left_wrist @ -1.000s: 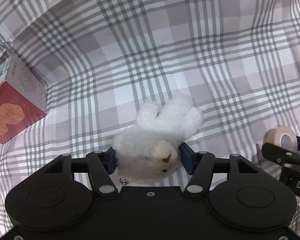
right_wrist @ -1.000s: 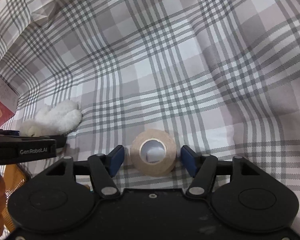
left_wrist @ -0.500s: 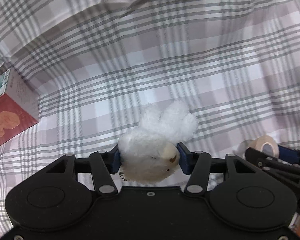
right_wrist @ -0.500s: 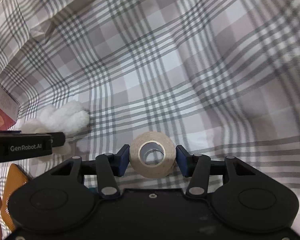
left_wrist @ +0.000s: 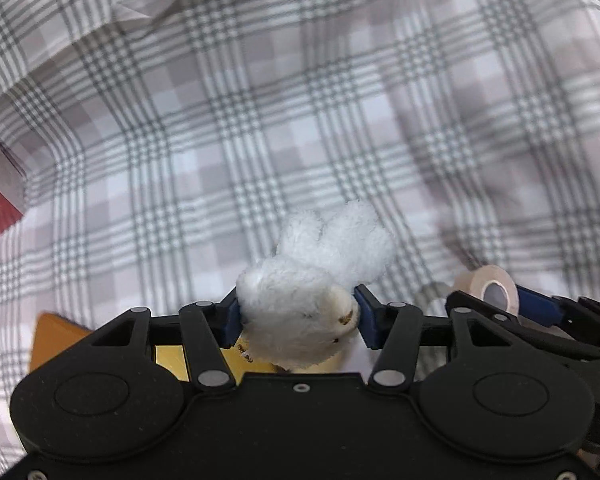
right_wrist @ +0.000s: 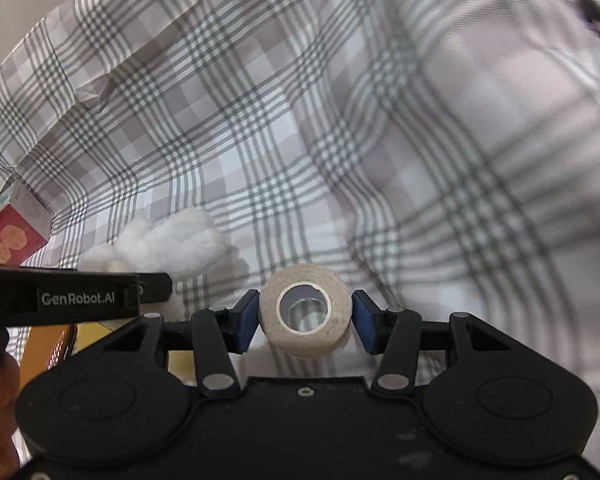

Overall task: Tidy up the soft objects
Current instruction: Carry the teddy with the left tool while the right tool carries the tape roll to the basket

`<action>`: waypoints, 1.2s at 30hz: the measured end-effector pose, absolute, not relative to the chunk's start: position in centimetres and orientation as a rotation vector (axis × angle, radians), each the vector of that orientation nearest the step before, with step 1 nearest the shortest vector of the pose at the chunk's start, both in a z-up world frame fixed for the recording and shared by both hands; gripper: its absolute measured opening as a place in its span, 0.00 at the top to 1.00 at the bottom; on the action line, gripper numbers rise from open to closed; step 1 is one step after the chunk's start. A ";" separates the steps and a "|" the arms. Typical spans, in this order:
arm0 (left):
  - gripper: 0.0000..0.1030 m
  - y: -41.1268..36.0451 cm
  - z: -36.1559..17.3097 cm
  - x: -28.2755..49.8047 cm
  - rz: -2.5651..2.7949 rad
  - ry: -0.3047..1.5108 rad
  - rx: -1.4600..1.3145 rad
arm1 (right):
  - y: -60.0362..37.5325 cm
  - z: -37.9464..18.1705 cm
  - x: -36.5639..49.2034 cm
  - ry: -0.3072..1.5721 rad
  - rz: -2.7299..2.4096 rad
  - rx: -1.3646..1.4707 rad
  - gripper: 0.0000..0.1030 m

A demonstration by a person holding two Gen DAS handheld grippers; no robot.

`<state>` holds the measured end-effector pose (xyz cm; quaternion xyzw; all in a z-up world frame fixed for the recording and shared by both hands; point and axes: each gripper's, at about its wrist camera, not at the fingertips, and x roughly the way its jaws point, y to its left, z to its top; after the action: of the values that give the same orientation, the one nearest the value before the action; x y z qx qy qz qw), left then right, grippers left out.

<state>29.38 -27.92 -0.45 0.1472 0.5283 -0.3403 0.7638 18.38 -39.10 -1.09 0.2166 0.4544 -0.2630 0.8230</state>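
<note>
The left tongs (left_wrist: 298, 314) are closed on a white plush toy (left_wrist: 312, 300); the blue pads press into its body from both sides, and the pile bulges around them. The grip sits across the toy's middle, so the two fluffy lobes project forward, away from the camera, and hang free above the checked cloth (left_wrist: 260, 140)

The right tongs (right_wrist: 304, 316) hold a beige tape roll (right_wrist: 305, 310) across its outer wall, with the core opening facing the camera. Gripping the curved wall from opposite sides keeps the roll from turning out of the pads

Both items appear to be lifted clear of the cloth, side by side, with the toy on the left and the roll on the right. A yellow tray (left_wrist: 56, 334) shows at the near left, partly under the left tongs; it is probably the destination for both items, though its full shape is hidden. A red carton (right_wrist: 10, 236) stands at the far left, well apart from both loads
</note>
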 end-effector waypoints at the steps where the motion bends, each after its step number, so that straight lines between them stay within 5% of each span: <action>1: 0.49 -27.8 -0.4 28.7 -0.752 1.154 0.321 | -39.0 -0.9 17.6 0.968 -0.565 0.465 0.52; 36: 0.49 -7.3 0.3 13.4 -0.486 1.122 0.250 | -21.8 2.4 4.8 1.040 -0.373 0.407 0.52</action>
<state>13.41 -7.31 0.29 0.1168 0.5252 -0.2278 0.8115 4.81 -21.85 2.36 0.1917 0.4905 -0.1759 0.8317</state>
